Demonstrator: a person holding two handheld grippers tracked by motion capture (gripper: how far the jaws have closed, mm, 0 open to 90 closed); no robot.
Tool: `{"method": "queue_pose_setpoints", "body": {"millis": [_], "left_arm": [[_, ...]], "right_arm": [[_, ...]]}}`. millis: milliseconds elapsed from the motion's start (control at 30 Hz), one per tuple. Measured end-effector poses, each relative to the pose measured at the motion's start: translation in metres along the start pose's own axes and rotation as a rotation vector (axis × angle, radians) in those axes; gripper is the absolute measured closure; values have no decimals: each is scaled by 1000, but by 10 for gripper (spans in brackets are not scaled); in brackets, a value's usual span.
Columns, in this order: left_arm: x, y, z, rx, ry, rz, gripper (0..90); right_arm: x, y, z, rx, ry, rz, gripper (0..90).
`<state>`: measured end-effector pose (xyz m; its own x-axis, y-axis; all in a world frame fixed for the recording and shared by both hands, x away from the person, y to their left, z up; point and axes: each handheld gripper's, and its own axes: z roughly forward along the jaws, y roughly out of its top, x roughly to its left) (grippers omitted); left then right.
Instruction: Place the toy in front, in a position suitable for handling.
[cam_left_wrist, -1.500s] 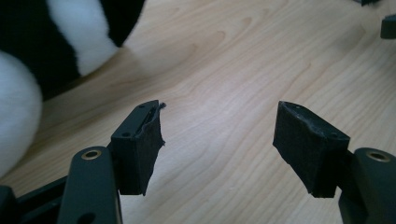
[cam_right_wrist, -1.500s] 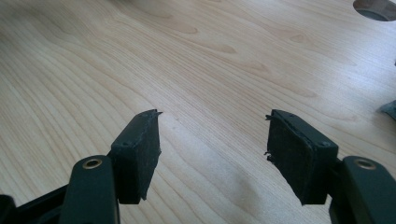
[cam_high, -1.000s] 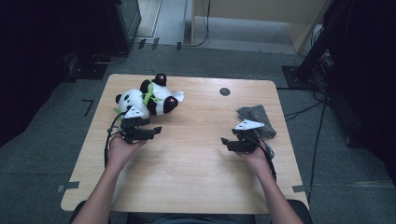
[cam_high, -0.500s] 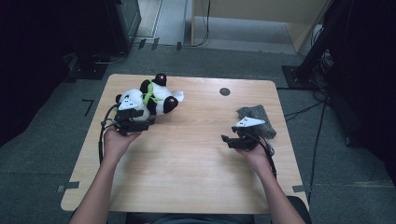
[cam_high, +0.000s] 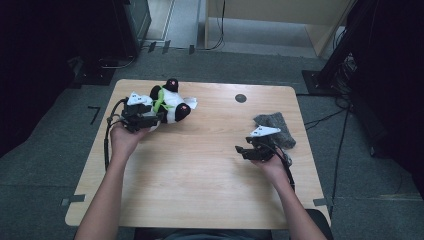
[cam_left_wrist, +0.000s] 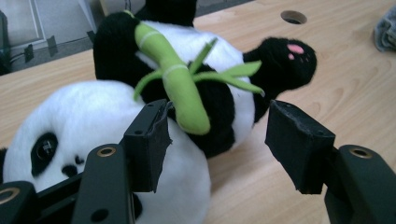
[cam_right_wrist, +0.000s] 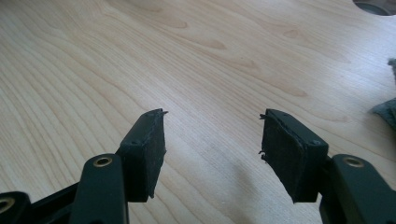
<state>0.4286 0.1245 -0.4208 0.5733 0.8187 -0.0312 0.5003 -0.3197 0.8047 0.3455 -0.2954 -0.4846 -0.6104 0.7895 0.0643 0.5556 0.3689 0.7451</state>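
A black and white panda plush (cam_high: 172, 104) with a green bamboo stalk (cam_left_wrist: 180, 84) lies on its side at the far left of the wooden table (cam_high: 200, 175). My left gripper (cam_high: 154, 120) is right at the plush's near side. In the left gripper view its jaws (cam_left_wrist: 217, 116) have just been closing but stand apart: the left pad (cam_left_wrist: 152, 140) rests against the white head, the right pad (cam_left_wrist: 292, 144) is clear of the plush. My right gripper (cam_high: 241, 150) hovers low over bare wood, open with nothing between its pads (cam_right_wrist: 215, 121), its jaws having just narrowed slightly.
A crumpled grey cloth (cam_high: 275, 129) lies just behind the right gripper near the table's right edge. A round cable hole (cam_high: 240, 98) sits at the far middle of the table. Dark equipment and cables stand on the floor around the table.
The left hand has moved away from me and up to the panda, so its jaws now reach the plush's head and belly. The right hand has stayed where it was.
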Motion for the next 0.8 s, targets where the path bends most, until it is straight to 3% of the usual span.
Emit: {"method": "queue_pose_setpoints", "body": {"millis": [267, 500, 700, 800], "left_arm": [[11, 3, 11, -7, 7, -7, 394], [19, 2, 15, -38, -5, -49, 426], [17, 0, 23, -7, -6, -36, 566], [17, 0, 24, -8, -1, -48, 637]], "right_arm": [[1, 0, 1, 13, 10, -2, 415], [1, -3, -2, 29, 13, 9, 438], [-1, -6, -6, 36, 12, 31, 441], [-3, -6, -9, 18, 2, 26, 446]]}}
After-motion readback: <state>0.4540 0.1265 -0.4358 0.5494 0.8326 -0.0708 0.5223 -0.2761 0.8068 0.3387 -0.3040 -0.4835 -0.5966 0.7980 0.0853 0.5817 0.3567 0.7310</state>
